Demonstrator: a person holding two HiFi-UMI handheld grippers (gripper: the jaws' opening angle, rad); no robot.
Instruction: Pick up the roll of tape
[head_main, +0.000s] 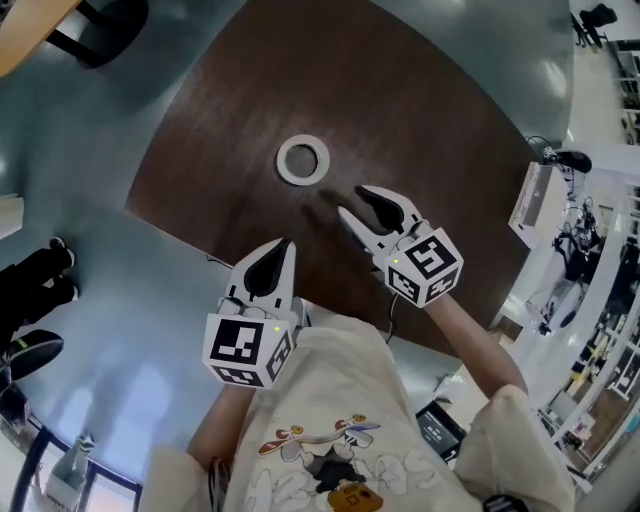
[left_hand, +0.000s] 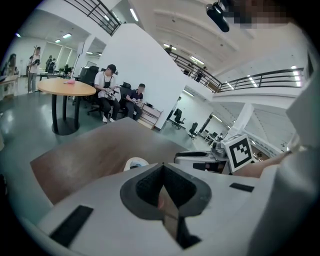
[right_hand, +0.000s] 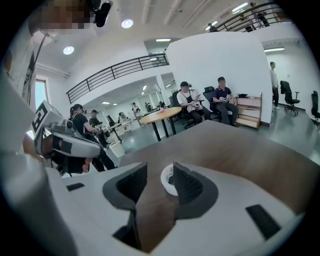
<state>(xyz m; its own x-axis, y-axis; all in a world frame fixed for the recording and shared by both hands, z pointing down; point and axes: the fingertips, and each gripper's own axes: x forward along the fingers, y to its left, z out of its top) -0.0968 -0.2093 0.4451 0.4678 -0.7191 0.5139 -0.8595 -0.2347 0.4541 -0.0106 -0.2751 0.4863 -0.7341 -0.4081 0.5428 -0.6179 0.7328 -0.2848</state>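
Observation:
A white roll of tape (head_main: 303, 160) lies flat on the dark brown table (head_main: 420, 130). My right gripper (head_main: 353, 201) is open above the table, a short way to the right of and nearer than the roll, pointing toward it. In the right gripper view the roll of tape (right_hand: 166, 179) shows just beyond the jaws, partly hidden by the right jaw; nothing is between them. My left gripper (head_main: 288, 243) is shut at the table's near edge, holding nothing. Over its closed jaws, the left gripper view shows part of the roll of tape (left_hand: 135, 163).
The table's near edge runs diagonally below both grippers, with grey floor (head_main: 130, 330) beyond it. A round wooden table (left_hand: 66, 88) and seated people (left_hand: 106, 91) are far off in the room. A person's dark shoes (head_main: 40, 272) stand at the left.

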